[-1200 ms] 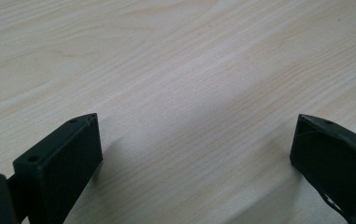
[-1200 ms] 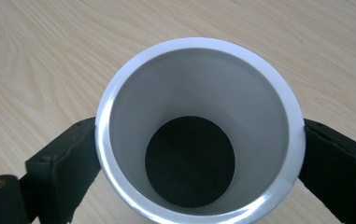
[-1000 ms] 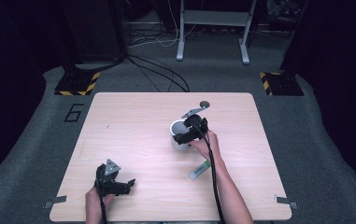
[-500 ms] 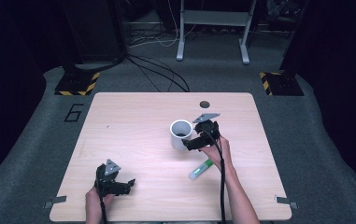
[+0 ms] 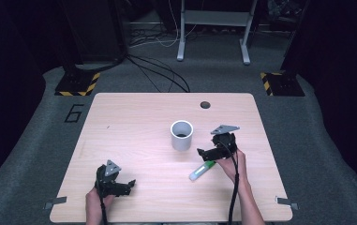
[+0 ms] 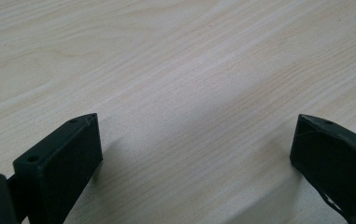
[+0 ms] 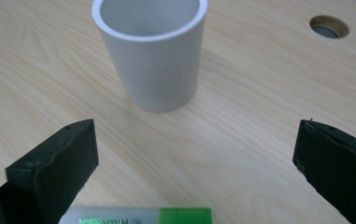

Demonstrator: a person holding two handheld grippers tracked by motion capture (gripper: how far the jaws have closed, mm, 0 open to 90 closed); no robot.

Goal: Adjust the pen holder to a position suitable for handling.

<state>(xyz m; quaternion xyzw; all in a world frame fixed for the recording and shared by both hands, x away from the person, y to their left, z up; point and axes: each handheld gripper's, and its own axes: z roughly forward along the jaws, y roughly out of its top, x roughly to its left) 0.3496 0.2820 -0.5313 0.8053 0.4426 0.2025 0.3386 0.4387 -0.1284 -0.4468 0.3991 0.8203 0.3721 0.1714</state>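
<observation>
Fingers spread wide on your right gripper (image 5: 205,152), hovering just above a green-and-white tube (image 5: 201,170) lying beside the white cup (image 5: 182,135). Your left gripper (image 5: 125,185) rests wide apart on the table (image 5: 138,117).

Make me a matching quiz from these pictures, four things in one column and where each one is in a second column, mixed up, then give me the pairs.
Things:
1. upright grey plastic cup
2. green-and-white tube-shaped marker
3. dark round hole in the wooden table
4. left gripper

Places:
A. near the table's far edge
B. near corner on the person's left side, jaws apart over bare wood
C. middle of the table
D. lying flat just below the right gripper

Pairs: 1-C, 2-D, 3-A, 4-B
</observation>
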